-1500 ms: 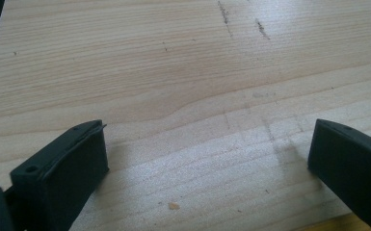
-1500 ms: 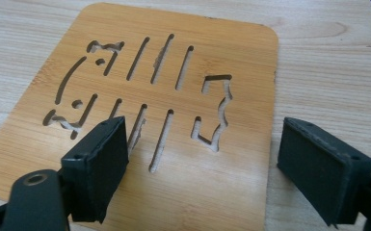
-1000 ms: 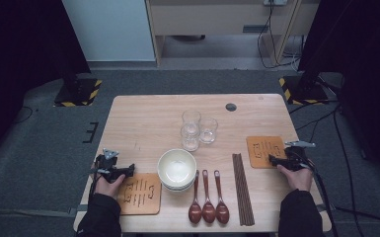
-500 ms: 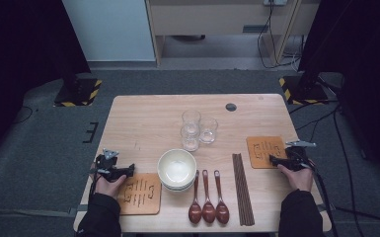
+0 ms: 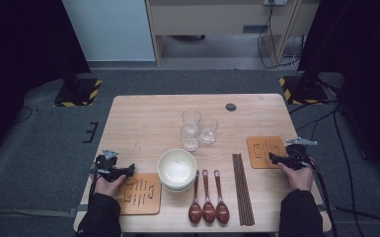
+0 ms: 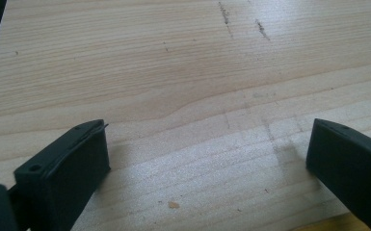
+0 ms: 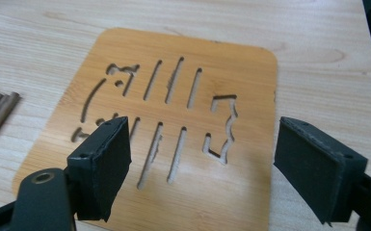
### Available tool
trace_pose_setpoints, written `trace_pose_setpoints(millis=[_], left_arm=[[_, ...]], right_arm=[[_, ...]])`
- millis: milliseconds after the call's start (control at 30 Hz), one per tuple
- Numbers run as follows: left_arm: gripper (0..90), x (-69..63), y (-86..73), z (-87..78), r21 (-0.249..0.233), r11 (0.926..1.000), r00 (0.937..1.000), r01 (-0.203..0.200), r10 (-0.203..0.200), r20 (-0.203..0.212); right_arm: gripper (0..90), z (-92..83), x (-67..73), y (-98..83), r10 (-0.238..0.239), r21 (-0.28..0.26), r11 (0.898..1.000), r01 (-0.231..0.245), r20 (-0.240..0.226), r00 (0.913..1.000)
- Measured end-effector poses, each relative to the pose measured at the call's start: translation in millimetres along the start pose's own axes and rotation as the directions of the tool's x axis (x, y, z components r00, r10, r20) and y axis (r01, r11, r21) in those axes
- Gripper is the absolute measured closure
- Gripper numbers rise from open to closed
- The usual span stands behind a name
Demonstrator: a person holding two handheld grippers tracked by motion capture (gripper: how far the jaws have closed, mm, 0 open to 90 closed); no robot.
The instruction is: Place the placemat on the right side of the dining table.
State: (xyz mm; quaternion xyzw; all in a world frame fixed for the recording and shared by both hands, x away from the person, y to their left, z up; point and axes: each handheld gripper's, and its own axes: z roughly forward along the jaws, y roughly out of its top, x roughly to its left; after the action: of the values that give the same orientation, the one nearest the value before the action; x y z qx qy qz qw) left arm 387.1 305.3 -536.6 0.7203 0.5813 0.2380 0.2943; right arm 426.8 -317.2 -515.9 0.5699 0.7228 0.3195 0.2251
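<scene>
My right gripper (image 5: pixel 279 158) hangs at the 3 o'clock side of the bench (image 5: pixel 143 123), its fingers (image 7: pixel 101 163) spread wide with nothing clamped between them. Below and between them lies the right wooden trivet (image 7: pixel 173 130), a flat rounded board with slots cut through it; the fingers hover over its near half, and I cannot tell whether they touch it. In the high view this trivet (image 5: pixel 264 150) lies flat near the bench's right edge, just to the 3 o'clock side of the bundle of dark chopsticks (image 5: pixel 242 190).

My left gripper (image 5: pixel 121 171) sits at the 8 o'clock corner of the bench, its fingers (image 6: pixel 67 168) also wide apart and clamped on nothing, with bare wood grain under them. Just at its 5 o'clock lies the left wooden trivet (image 5: pixel 138 193), flat at the bench's near edge; a sliver of its orange edge (image 6: pixel 327 225) shows at the bottom of the left gripper view.

Between my two hands stands a stack of white bowls (image 5: pixel 176 169), near the middle of the near half. At its 4 o'clock lie three brown spoons (image 5: pixel 208 197) side by side, bowls toward me, handles pointing to 12 o'clock. Beyond the stack, toward 12 o'clock, three clear glasses (image 5: pixel 197 129) stand upright in a tight cluster. A small dark round spot (image 5: pixel 231 106) sits near the far edge.
</scene>
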Motion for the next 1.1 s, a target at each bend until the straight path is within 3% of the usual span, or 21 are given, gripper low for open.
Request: trace_pose_setpoints(millis=[167,467,800,1100], left_arm=[[7.6,0.1,-0.2,-3.4,-0.003,1.0000,1.0000,-0.001,0.002,0.005],[17.1,-2.3,6.5,-16.3,-0.051,0.9986,0.9969,0.017,-0.013,0.078],[21.2,-12.1,21.3,-39.6,-0.152,0.9883,0.9885,-0.001,0.024,0.150],[24.7,-20.2,33.0,-58.3,-0.186,0.9826,0.9743,-0.007,0.049,0.220]], right_arm=[[21.3,-4.6,4.2,4.6,0.005,-0.025,1.000,-0.005,-0.007,1.0000],[19.8,-10.9,9.3,8.8,-0.006,-0.045,0.999,0.006,-0.002,1.0000],[15.4,-15.5,13.4,13.2,-0.005,-0.074,0.997,0.008,0.034,0.9994],[15.6,-18.0,14.3,16.7,0.007,-0.086,0.996,-0.004,0.033,0.9994]])
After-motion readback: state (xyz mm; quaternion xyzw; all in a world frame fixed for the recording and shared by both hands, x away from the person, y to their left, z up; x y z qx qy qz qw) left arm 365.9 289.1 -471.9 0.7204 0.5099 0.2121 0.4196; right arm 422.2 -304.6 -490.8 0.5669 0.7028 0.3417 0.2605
